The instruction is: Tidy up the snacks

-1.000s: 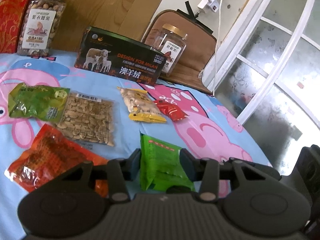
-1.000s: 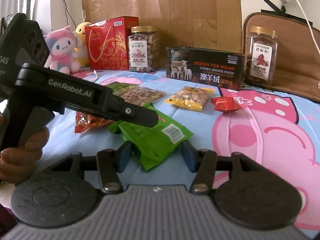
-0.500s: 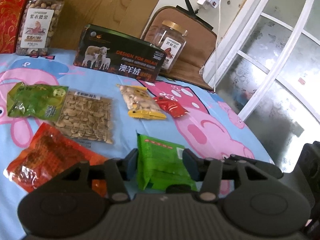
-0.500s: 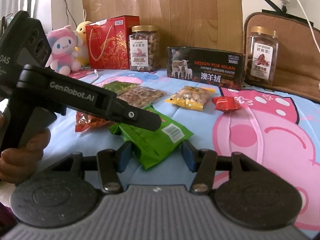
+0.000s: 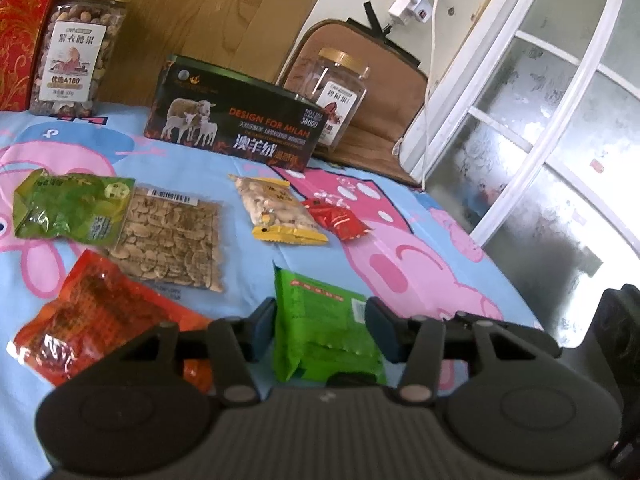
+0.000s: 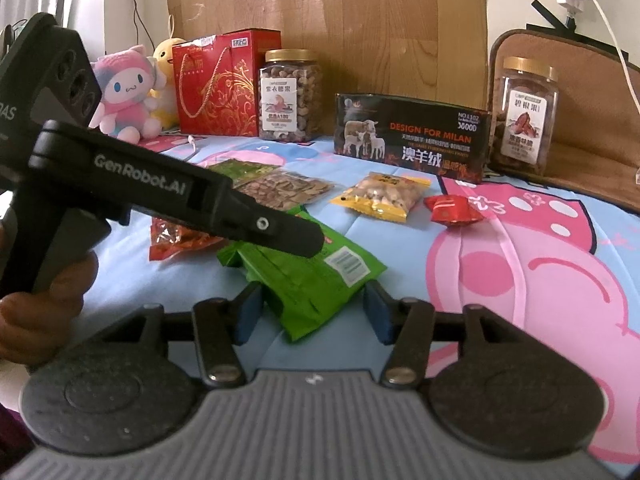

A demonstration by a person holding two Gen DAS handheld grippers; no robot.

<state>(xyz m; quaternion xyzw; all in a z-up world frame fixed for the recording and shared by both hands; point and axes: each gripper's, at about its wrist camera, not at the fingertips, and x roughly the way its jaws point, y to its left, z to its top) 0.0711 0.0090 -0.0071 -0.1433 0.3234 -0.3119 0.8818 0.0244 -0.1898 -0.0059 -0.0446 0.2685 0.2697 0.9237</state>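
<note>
The bright green foil snack packet (image 5: pixel 320 328) lies flat on the blue cartoon-pig bed sheet (image 5: pixel 256 276), between the blue-padded fingers (image 5: pixel 262 320) of the left gripper (image 5: pixel 320 326). Those fingers have just been widening and then easing in slightly; the packet sits in the gap, and whether the pads press its edges cannot be told, since the gripper body hides its near end. In the right wrist view the same packet (image 6: pixel 308 280) also lies between the fingers of the right gripper (image 6: pixel 312 312), which stand apart with a little sheet showing on each side. There the left tool crosses the frame, held by a hand (image 6: pixel 44 304) cut off at the edge, and its black finger covers the packet's far end.

Further back lie an orange-red crinkled pouch (image 5: pixel 88 320), partly behind the left finger, a clear bag of pale seeds (image 5: pixel 172 236), a dull green pouch (image 5: pixel 68 208), a yellow-edged bag of nuts (image 5: pixel 276 212) and a small red wrapped sweet (image 5: pixel 340 224) touching it. Behind stand a dark long box printed with sheep (image 5: pixel 236 128), a gold-lidded jar of nuts (image 5: pixel 76 48) and a second jar (image 5: pixel 340 96) half hidden by the box. A red gift box (image 6: pixel 220 84) is cut off in the left view; its small print is unreadable.
</note>
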